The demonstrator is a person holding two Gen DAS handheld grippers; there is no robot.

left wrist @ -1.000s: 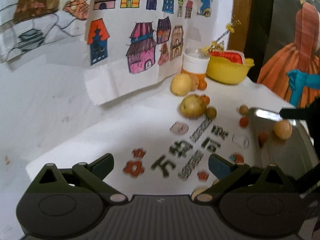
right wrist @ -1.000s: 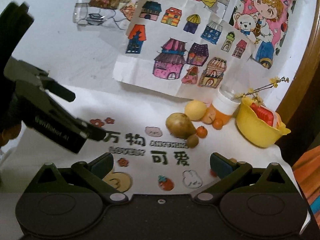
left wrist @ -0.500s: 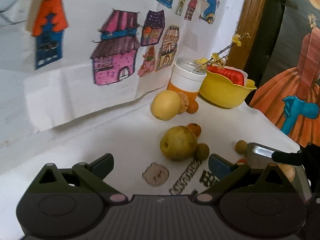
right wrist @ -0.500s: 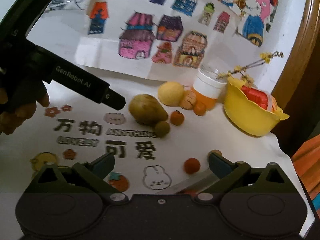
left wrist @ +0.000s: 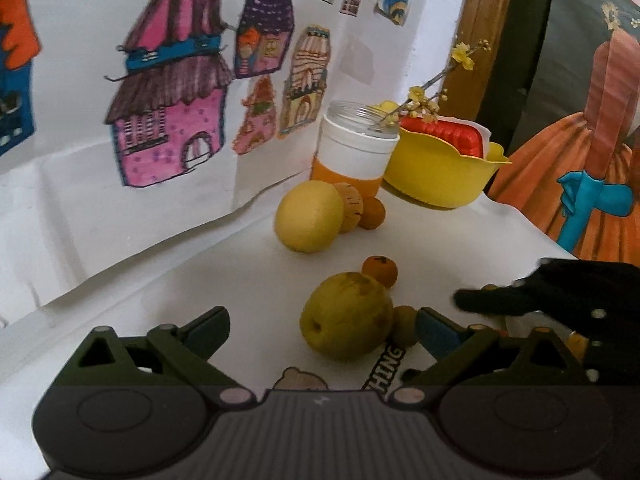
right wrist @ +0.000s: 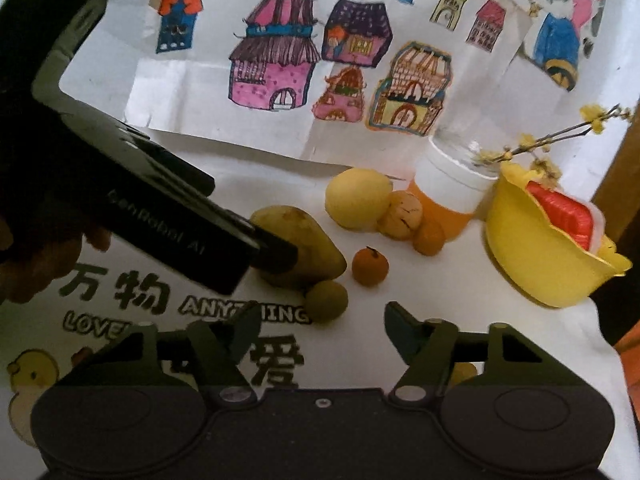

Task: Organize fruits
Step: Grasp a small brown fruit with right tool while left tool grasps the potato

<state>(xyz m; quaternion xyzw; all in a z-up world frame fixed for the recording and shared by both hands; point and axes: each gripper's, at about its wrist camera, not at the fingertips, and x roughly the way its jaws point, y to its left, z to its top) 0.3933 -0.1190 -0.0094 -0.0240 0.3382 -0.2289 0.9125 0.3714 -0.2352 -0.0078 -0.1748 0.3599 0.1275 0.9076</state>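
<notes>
A yellow-green pear [left wrist: 346,316] lies on the white cloth between the fingers of my open left gripper [left wrist: 320,320], and the pads do not press it. A small brown-green fruit [left wrist: 404,324] touches the pear's right side, with a small orange [left wrist: 380,270] behind them. In the right wrist view, the jaws of my right gripper [right wrist: 322,330] are closing with nothing between them. The small brown-green fruit [right wrist: 326,300] sits just beyond its fingertips. The left gripper's black body [right wrist: 160,216] covers part of the pear [right wrist: 316,256].
At the back stand a round yellow fruit [right wrist: 358,200], a tan fruit [right wrist: 400,216], another small orange [right wrist: 428,238], a jar [right wrist: 448,192] and a yellow bowl [right wrist: 536,252] holding something red. Drawings hang on the wall behind. A hand [right wrist: 40,264] holds the left gripper.
Both grippers have moved forward and down toward the fruit group. The pear now lies between the left fingers. The right jaws have narrowed.
</notes>
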